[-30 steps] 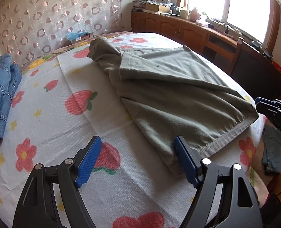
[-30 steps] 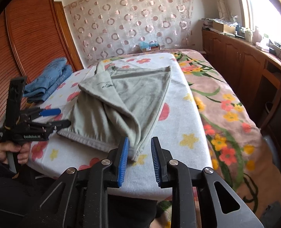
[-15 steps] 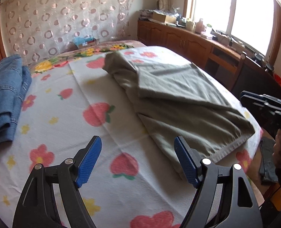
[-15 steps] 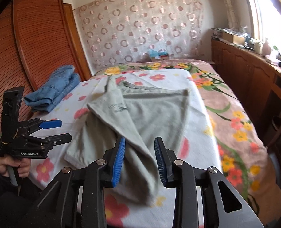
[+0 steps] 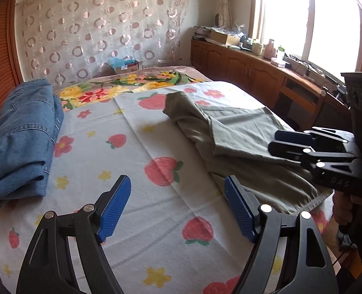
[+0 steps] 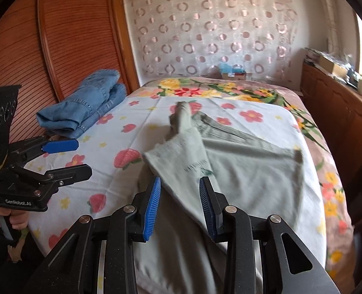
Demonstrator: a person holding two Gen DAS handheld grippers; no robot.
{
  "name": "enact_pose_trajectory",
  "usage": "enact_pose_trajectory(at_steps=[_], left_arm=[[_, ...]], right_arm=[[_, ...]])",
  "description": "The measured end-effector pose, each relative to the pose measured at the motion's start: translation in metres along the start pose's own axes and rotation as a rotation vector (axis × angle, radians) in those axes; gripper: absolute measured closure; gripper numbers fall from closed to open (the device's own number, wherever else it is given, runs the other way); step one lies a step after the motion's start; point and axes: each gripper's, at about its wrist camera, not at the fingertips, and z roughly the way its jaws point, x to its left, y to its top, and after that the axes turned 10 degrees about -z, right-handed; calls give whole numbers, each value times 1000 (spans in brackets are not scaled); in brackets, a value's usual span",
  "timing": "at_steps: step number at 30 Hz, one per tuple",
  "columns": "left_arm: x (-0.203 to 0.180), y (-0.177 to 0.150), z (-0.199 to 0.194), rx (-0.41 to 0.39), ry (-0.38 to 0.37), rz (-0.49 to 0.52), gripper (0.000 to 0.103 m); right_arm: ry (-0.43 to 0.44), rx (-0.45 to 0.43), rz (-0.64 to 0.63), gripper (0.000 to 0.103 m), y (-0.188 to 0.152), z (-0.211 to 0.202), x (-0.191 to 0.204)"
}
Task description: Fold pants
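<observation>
Grey-green pants (image 5: 232,134) lie partly folded on the right half of the bed, one flap laid over the rest; they also show in the right wrist view (image 6: 242,171). My left gripper (image 5: 177,208) is open and empty, above the strawberry sheet just left of the pants' near hem. My right gripper (image 6: 179,204) is open and empty, hovering over the pants' near end; it shows in the left wrist view (image 5: 279,140) at the right edge. The left gripper shows at the left of the right wrist view (image 6: 75,156).
Folded blue jeans (image 5: 21,142) lie at the bed's left side, also in the right wrist view (image 6: 82,107). A strawberry-print sheet (image 5: 122,152) covers the bed. Wooden cabinets (image 5: 254,73) run along the right under the window. A small box (image 5: 125,67) sits by the curtain.
Both grippers have risen and moved in over the bed. The right gripper's jaws have opened wider and now hang over the pants. The pants have not moved.
</observation>
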Motion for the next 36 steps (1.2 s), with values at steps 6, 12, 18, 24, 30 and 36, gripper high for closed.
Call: enact_pose_trajectory(at_steps=[6,12,18,24,30,36], left_arm=[[11,3,-3,-18,11,-20,24],[19,3,-5,-27,16,-38,24],[25,2,-4,-27,20,-51,24],[27,1,-1,-22,21,-54,24],[24,-1,0,-17,21,-46,24],[21,-1,-1,-19,17,-48,24]], right_arm=[[38,2,-46,71,7,15,0],[34,42,-112,73,14,35,-3],[12,90,-161,74,16,47,-6],[-20,133,-219,74,24,57,6],[-24,92,-196,100,40,50,-1],[-82,31,-143,100,49,20,-35]])
